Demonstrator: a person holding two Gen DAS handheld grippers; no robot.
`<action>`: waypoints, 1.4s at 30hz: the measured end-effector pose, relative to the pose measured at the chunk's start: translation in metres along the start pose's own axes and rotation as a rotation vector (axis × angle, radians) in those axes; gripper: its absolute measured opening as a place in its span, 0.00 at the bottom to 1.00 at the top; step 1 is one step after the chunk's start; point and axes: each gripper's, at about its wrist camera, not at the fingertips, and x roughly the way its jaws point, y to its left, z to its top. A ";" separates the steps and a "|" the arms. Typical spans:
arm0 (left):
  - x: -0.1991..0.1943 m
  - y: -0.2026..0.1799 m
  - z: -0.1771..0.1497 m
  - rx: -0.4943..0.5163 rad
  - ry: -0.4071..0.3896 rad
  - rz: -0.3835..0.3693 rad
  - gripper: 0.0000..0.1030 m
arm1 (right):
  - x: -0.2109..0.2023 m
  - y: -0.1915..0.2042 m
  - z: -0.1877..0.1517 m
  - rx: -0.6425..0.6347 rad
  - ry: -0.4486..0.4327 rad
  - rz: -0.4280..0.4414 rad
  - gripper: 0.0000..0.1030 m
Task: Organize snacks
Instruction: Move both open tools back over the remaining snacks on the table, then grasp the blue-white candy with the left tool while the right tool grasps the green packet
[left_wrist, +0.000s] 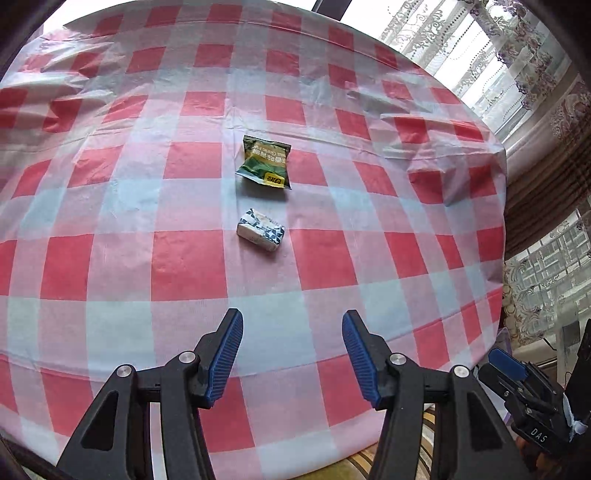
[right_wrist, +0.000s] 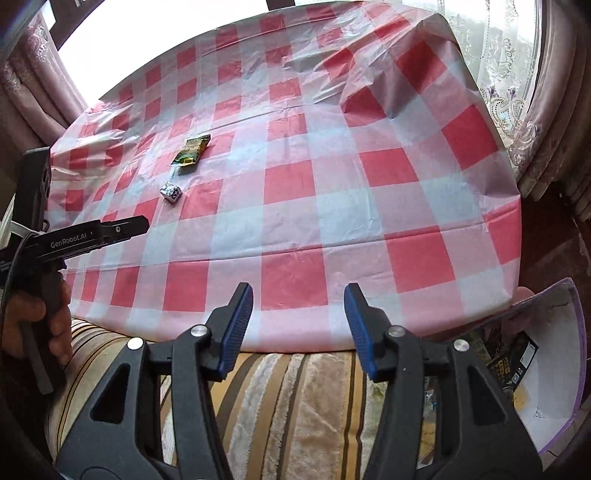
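Left wrist view: left gripper (left_wrist: 291, 332) fingers apart, about half spread, nothing between the blue pads (left_wrist: 227, 354), touching nothing. Ahead of the fingertips on the red-checked tablecloth (left_wrist: 110, 266) lies a small white-and-blue patterned snack pack (left_wrist: 261, 234), and just beyond it a green snack packet (left_wrist: 265, 162); the two are near each other, not touching. Both are well ahead of the fingers.

Right wrist view: right gripper (right_wrist: 298, 308) fingers also apart, empty, hovering over the near table edge and a striped cushion (right_wrist: 295, 398). Both snacks sit far ahead and left of its fingers. Open purple-rimmed box (right_wrist: 554, 369) with packets inside sits right of the fingers, below table level.
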 end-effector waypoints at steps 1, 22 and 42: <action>0.005 0.004 0.005 -0.013 0.004 0.010 0.44 | 0.003 0.002 0.002 0.002 0.000 -0.001 0.54; 0.062 -0.016 0.057 0.170 -0.030 0.157 0.22 | 0.045 0.003 0.038 0.063 0.023 -0.001 0.58; 0.012 0.059 0.030 -0.015 -0.127 0.144 0.21 | 0.122 0.111 0.113 -0.012 -0.011 0.003 0.73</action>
